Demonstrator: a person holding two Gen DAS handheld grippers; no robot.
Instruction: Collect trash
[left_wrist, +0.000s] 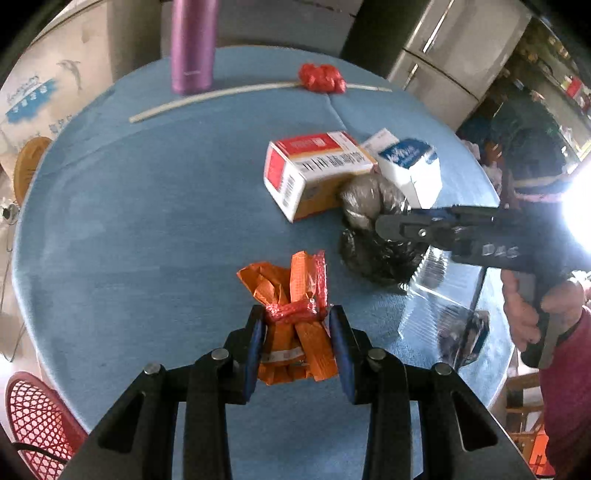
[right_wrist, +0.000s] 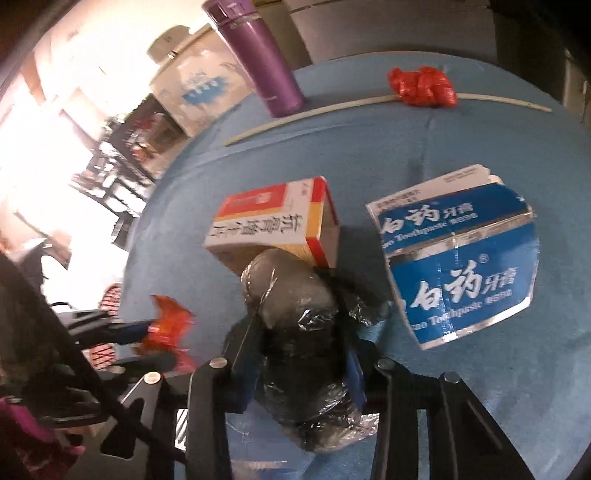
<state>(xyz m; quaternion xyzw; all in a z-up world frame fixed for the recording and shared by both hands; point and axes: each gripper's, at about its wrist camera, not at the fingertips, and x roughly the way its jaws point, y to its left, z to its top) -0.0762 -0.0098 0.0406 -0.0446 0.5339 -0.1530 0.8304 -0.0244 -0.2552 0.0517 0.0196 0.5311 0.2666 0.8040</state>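
My left gripper (left_wrist: 297, 319) is shut on an orange plastic bundle (left_wrist: 291, 295) tied with red plastic, on the blue table (left_wrist: 147, 221). My right gripper (right_wrist: 303, 325) is shut on a black bundle wrapped in clear film (right_wrist: 299, 325); it also shows in the left wrist view (left_wrist: 369, 236) under the right gripper (left_wrist: 384, 225). A red-and-white box (left_wrist: 310, 173) and a blue toothpaste carton (left_wrist: 410, 162) lie just beyond the black bundle. The box (right_wrist: 273, 229) and carton (right_wrist: 458, 258) also show in the right wrist view, with the orange bundle (right_wrist: 166, 325) at the left.
A purple flask (left_wrist: 192, 44) stands at the table's far edge beside a long white stick (left_wrist: 221, 96) and a red crumpled wad (left_wrist: 321, 77). Clear film (left_wrist: 436, 295) lies on the table at the right. A red mesh chair (left_wrist: 37, 417) stands lower left.
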